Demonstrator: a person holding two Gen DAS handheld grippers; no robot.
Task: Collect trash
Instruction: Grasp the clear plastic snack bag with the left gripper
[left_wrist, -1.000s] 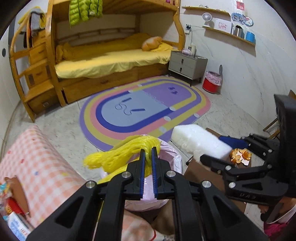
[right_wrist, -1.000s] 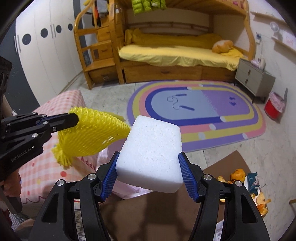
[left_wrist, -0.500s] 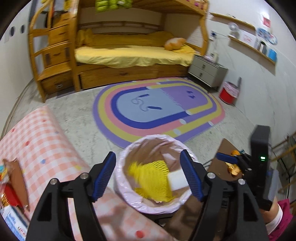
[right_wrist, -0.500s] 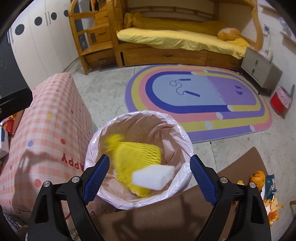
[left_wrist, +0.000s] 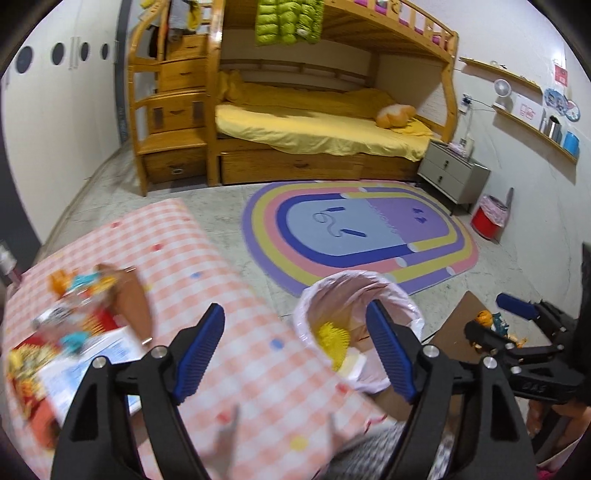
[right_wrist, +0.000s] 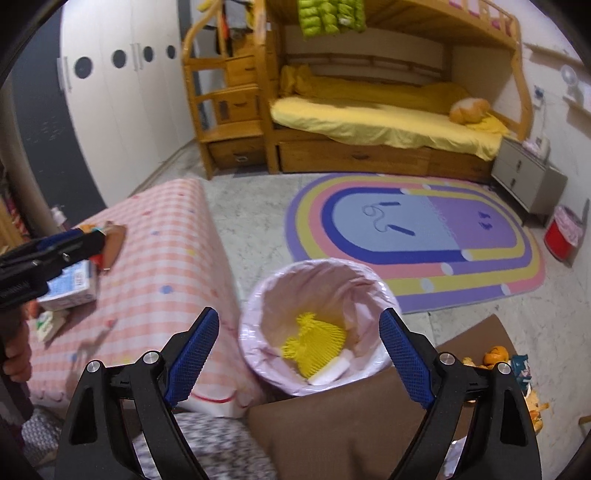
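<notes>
- Writing: the milk carton (right_wrist: 70, 286) on the table (right_wrist: 162, 266) is showing print too small to read; the right gripper's body is carrying pale lettering (blurred) in the left wrist view.
- The left gripper (left_wrist: 295, 354) is hanging over the table's pink checked cloth with its jaws still opening, already wide, and nothing between the blue pads (left_wrist: 199, 349).
- The right gripper (right_wrist: 299, 362) is hovering above the trash bin (right_wrist: 258, 295), jaws standing wide and gripping nothing.
- The yellow foam net (right_wrist: 314, 341) and the white foam block (right_wrist: 330, 367) are lying inside the bin's pink liner, touching each other.
- Orange peel (right_wrist: 495, 354) and wrappers are sitting on the brown cardboard (right_wrist: 332, 424) to the bin's right; more wrappers (left_wrist: 74, 291) are lying on the table.
</notes>
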